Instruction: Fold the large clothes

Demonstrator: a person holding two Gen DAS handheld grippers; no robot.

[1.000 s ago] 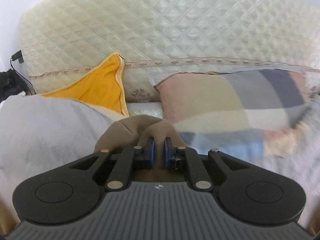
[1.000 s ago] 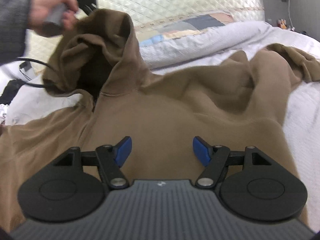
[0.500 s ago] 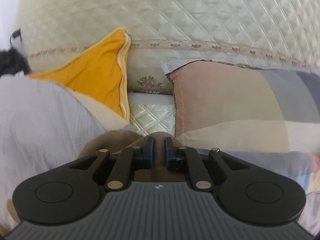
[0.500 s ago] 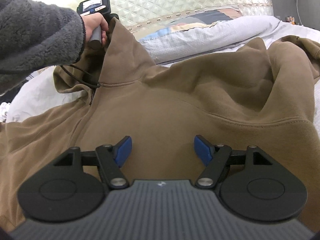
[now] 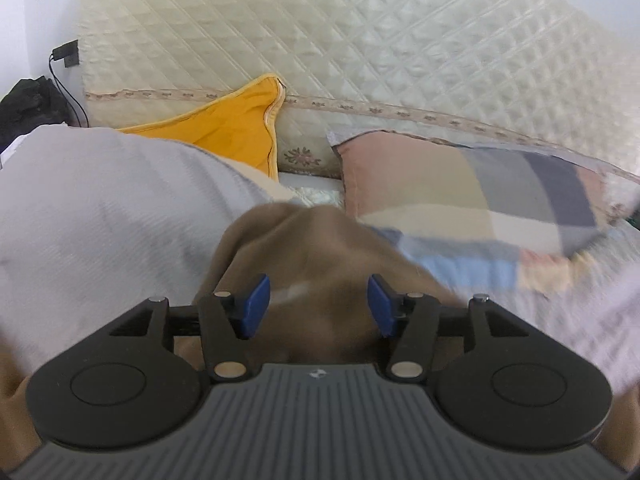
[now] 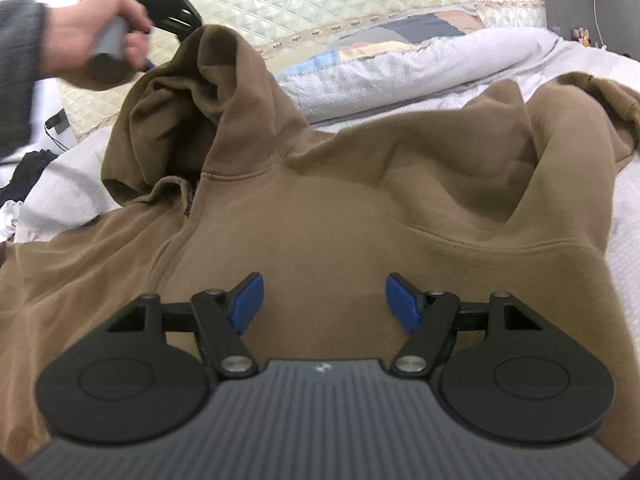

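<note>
A brown hoodie (image 6: pixel 320 216) lies spread over the white bedding (image 6: pixel 400 72) of a bed, its body near the camera and its hood (image 6: pixel 192 92) standing up in a rumpled peak at the far left. One sleeve (image 6: pixel 592 100) trails off to the far right.

The left gripper (image 5: pixel 318 300) sits at the hood. Its jaws are opening, the blue pads (image 5: pixel 254 304) now set apart with brown cloth bunched in the gap between them but no longer pinched; the pads do not press on it. In the right wrist view a hand (image 6: pixel 100 36) with a grey fleece sleeve (image 6: pixel 16 68) holds this tool by its handle at the far left, just beside the top of the hood.

The right gripper (image 6: pixel 324 300) hovers over the middle of the hoodie's body, its jaws standing wide with nothing clamped; only flat brown cloth shows beneath the gap.

Beyond the hood, at the far side of the bed, a yellow pillow (image 5: pixel 224 132) leans on the quilted cream headboard (image 5: pixel 360 40), and a patchwork pillow (image 5: pixel 472 196) lies to its right. A grey blanket (image 5: pixel 100 200) bulks up at the left. A black cable (image 5: pixel 64 80) hangs from a wall socket at the far left.
</note>
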